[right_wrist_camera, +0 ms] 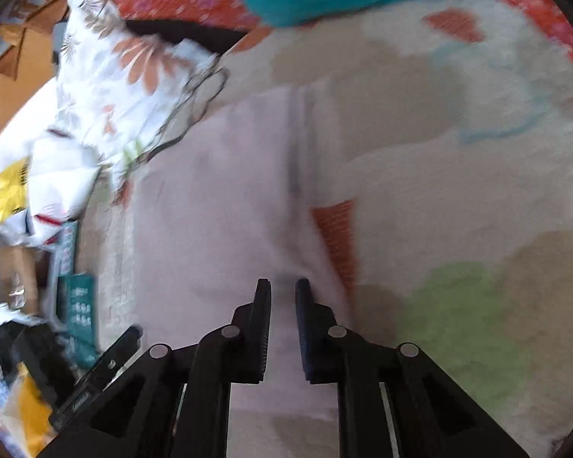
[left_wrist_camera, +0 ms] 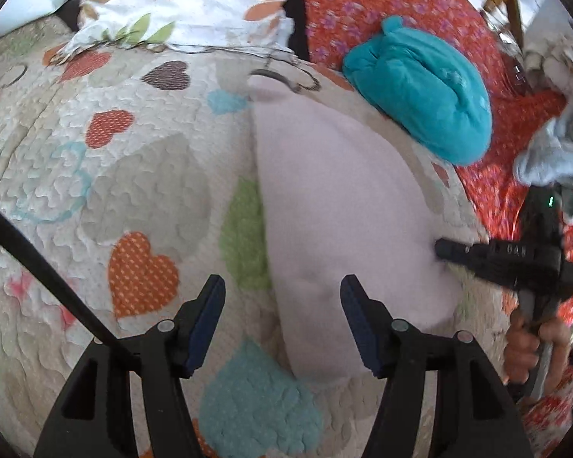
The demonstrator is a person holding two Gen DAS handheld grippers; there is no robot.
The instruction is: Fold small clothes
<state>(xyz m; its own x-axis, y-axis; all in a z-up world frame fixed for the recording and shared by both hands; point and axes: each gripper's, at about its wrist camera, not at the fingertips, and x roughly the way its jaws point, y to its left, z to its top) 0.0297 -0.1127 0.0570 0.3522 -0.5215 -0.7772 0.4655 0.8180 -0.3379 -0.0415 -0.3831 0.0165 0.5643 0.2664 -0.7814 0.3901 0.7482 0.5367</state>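
- A pale pink garment (left_wrist_camera: 336, 198) lies spread on the heart-patterned quilt (left_wrist_camera: 95, 175) of a bed, as a long narrow strip running from near to far; a lengthwise seam or fold edge shows in the right wrist view, so I judge it already folded at least once along its length
- A teal garment (left_wrist_camera: 420, 87) sits at the far end of the pink one, bunched into a compact mound partly over the quilt's edge; whether it is a finished fold or only set aside I cannot tell
- A grey-blue piece of cloth (left_wrist_camera: 554, 152) lies rumpled at the far right on the red flowered cover (left_wrist_camera: 363, 11), seemingly not yet folded
- The left tool (left_wrist_camera: 282, 290) stands about half open above the near left edge of the pink garment, one finger over the quilt and one over the cloth, with nothing between its pads
- The right tool (right_wrist_camera: 283, 294) is narrowed to a slim gap over the pink garment; the picture is blurred, so whether cloth is pinched there I cannot tell
- In the left wrist view the right tool's tip meets the right edge of the pink cloth, with a hand (left_wrist_camera: 531, 339) on its handle
- By my reading, the pink piece is mid-fold: a crosswise fold remains, then placing it with finished items
- The grey-blue cloth and anything else out of view would follow, so the task looks nearer its middle than its end
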